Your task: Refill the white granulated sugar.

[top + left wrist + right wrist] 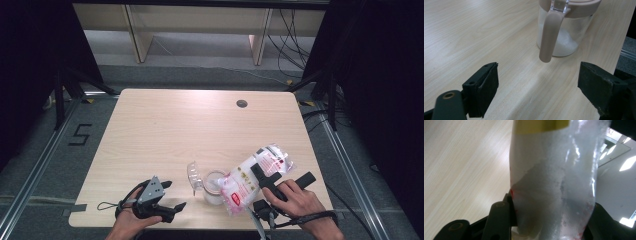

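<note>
Bag: clear plastic pouch of white granules with red print [252,176], tilted, mouth over jar;
Jar: clear glass jar with beige lid flipped open [214,187], upright, part-filled with white granules, near table's front edge

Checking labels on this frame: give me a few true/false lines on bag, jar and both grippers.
1. The right gripper is clamped on the bag. True.
2. The bag lies flat on the table. False: it is held tilted over the jar.
3. The left gripper holds the jar. False: its jaws stand open, apart from it.
4. The jar holds white grains. True.
5. The jar's lid is shut. False: it stands flipped open.
</note>
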